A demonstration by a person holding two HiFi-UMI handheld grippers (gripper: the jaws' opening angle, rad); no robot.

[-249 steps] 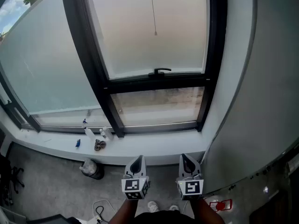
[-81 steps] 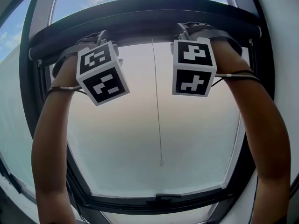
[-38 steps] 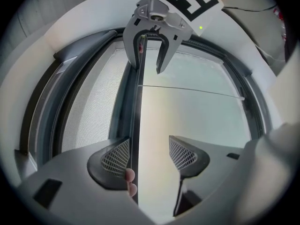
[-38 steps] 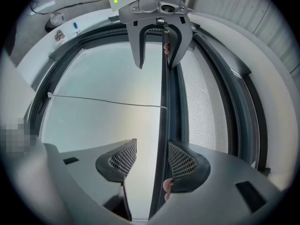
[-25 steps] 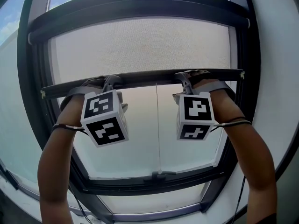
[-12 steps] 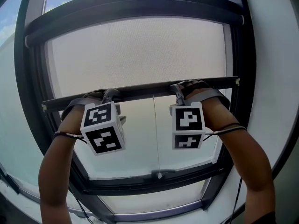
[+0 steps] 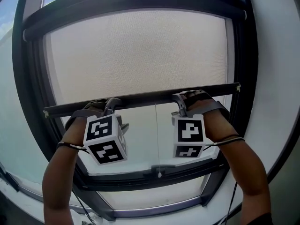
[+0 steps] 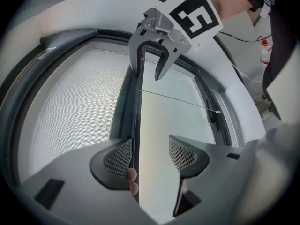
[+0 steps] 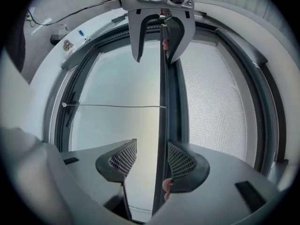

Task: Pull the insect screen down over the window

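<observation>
- Since half a second ago, the bottom bar (image 7: pixel 140 99) of the insect screen (image 7: pixel 136 50) has come lower, both grippers with it; more mesh shows above them.
- Left gripper (image 8: pixel 150 150): jaws apart, not clamped. The bar runs between them and lies against the mesh-side jaw. Fingertips (image 8: pixel 133 178) curl onto the bar just behind that jaw.
- Right gripper (image 9: pixel 152 154): the same, jaws apart, bar against the mesh-side jaw, one fingertip (image 9: pixel 167 184) on it.
- Screen covers the pane above both grippers; bare glass remains below them, down to the lower frame (image 7: pixel 140 176). Pull cord (image 7: pixel 157 139) hangs between the two grippers.
- Risk, judged: neither pair of jaws bites the bar, so the hold is only a hook. A slip could let the bar get away upward. An uneven pull could cock the bar and jam it in the side tracks.
- Pose: left forearm (image 7: pixel 58 182) and right forearm (image 7: pixel 239 168) reach up from below, and the grippers sit well apart, either side of the cord.
</observation>
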